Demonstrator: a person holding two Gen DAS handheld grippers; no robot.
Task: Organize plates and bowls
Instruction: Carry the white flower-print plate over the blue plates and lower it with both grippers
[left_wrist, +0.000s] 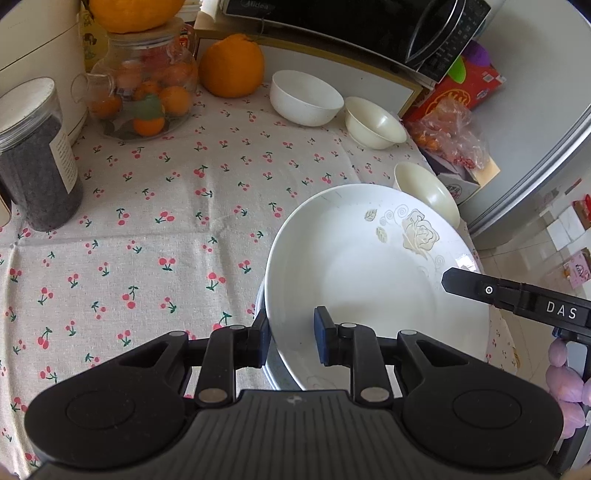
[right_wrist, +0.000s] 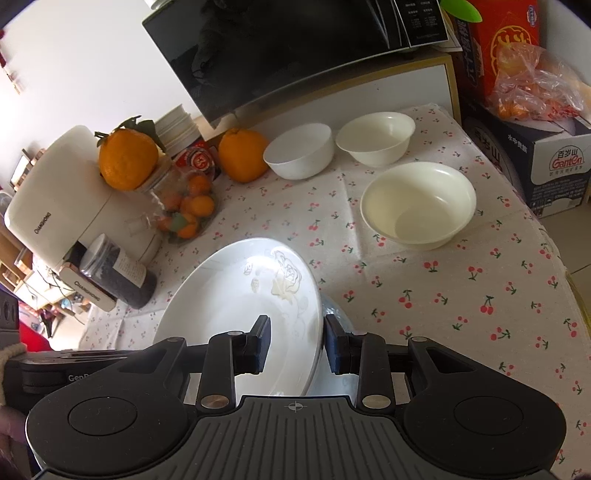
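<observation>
**Rose plate straddled at both edges by parted grippers**

The left gripper (left_wrist: 291, 339) is seen with its blue pads apart, the near rim of the white rose-patterned plate (left_wrist: 369, 266) standing between them; the left pad lies against the outer edge of the rim, while a gap is visible between the right pad and the plate's inner surface. The right gripper (right_wrist: 296, 345) is likewise spread, with the plate's (right_wrist: 236, 295) opposite rim passing between its pads and clearance visible on both sides, so the plate is not clamped by either. The plate is tilted, and beneath it the edge of a second plate (left_wrist: 275, 369) can be made out.

Beyond the plate, on the cherry-print tablecloth (left_wrist: 166, 221), three bowls are set: a cream bowl (right_wrist: 417, 206) nearest, a second cream bowl (right_wrist: 375, 138) behind it, and a white bowl (right_wrist: 299, 149) beside that one.

An orange (left_wrist: 232, 66) rests just left of the white bowl. Further left, a glass jar of small oranges (left_wrist: 144, 96) and a dark-filled canister (left_wrist: 35, 155) are found, with a black microwave (left_wrist: 351, 26) behind.
</observation>
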